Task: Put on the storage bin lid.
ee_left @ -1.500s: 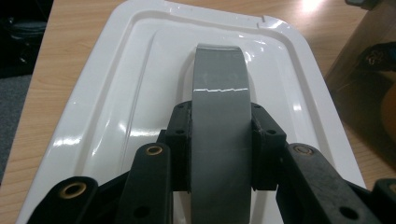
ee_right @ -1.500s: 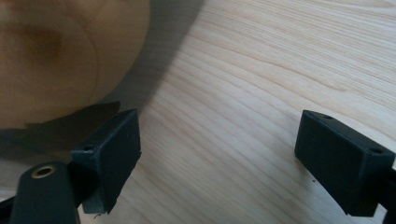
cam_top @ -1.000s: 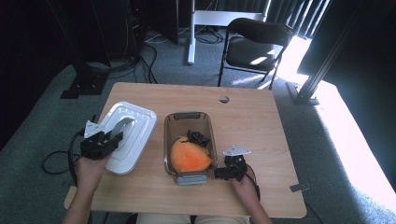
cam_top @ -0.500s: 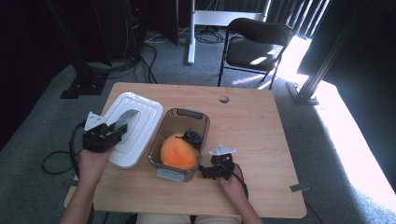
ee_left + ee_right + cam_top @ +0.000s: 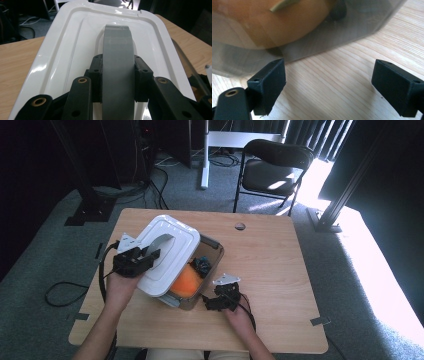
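Lid (image 5: pixel 167 255) held by its grey tape handle (image 5: pixel 117 62), pinched in left tool (image 5: pixel 142 260), tilted over clear container (image 5: pixel 210 251) for seating. Right tool (image 5: pixel 328 85), jaws spread and holding nothing, rests on counter (image 5: pixel 280 260) beside the container's wall, probably to steady it.

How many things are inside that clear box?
2 that show: an orange ball at the near end and a small dark object behind it. The white lid in the left gripper covers part of the box, so more may be hidden.

No readable text, label, brand, number or sign anywhere. White lid (image 5: pixel 75 45), its grey tape handle (image 5: pixel 117 62), clear container (image 5: pixel 207 270) and wooden counter (image 5: pixel 280 255) all carry blank surfaces.
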